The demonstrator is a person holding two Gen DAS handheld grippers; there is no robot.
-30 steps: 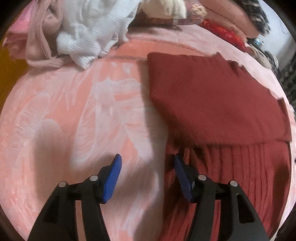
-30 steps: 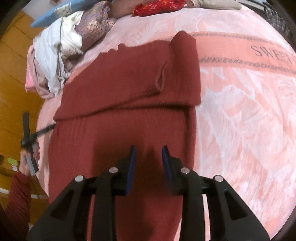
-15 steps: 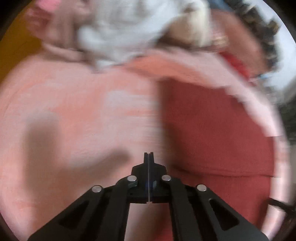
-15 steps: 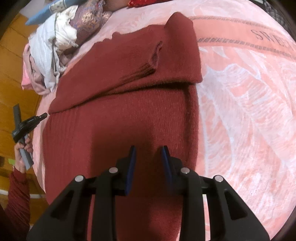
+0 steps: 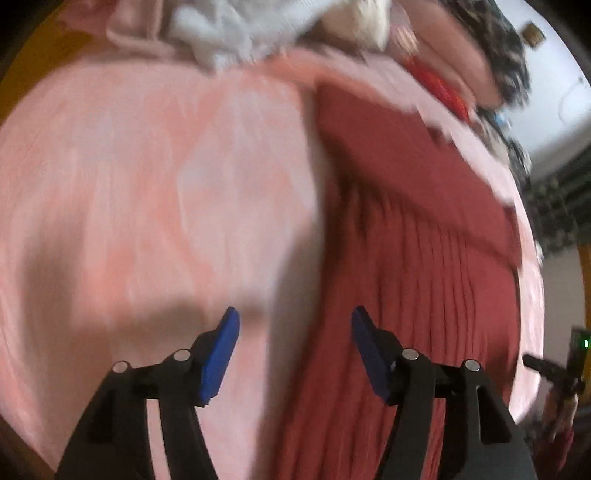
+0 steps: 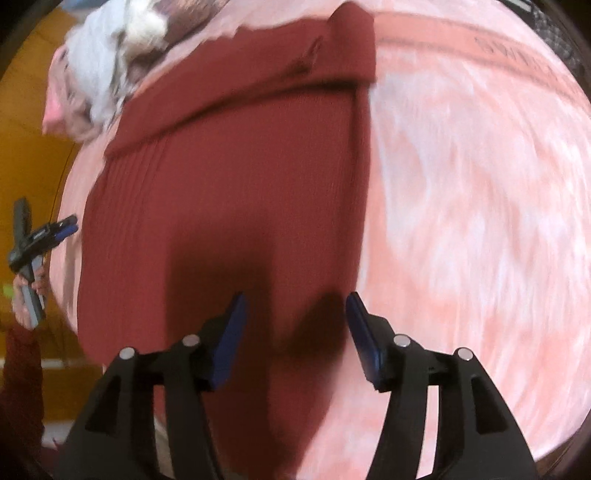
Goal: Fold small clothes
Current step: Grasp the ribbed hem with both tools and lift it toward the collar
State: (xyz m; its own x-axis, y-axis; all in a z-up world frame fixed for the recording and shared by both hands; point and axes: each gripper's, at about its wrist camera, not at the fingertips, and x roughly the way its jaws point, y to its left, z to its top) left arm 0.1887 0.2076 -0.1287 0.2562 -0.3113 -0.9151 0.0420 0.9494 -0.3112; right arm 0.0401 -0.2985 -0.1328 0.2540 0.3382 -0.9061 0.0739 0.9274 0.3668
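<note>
A dark red ribbed knit garment (image 5: pixel 424 266) lies flat on the pink blanket (image 5: pixel 147 192), its upper part folded down over the body. My left gripper (image 5: pixel 295 332) hovers over the garment's left edge. Its jaws are opening and nothing is between the blue pads (image 5: pixel 221 350). In the right wrist view the same garment (image 6: pixel 240 177) fills the middle. My right gripper (image 6: pixel 295 317) hangs above its near right part, jaws opening, nothing between them. At the left of that view a hand holds the left gripper (image 6: pixel 44 236) beside the bed edge.
A pile of white and pale pink clothes (image 5: pixel 236 33) lies at the head of the blanket, with pillows and a red cloth (image 5: pixel 439 88) behind it. A wooden floor (image 6: pixel 33 140) shows past the bed's left edge. Bare blanket (image 6: pixel 480 203) spreads to the garment's right.
My left gripper went from open to fully shut, and it now stands open again, swung along the garment's left edge. The right jaws widened from a narrow gap and moved nearer the garment's lower part.
</note>
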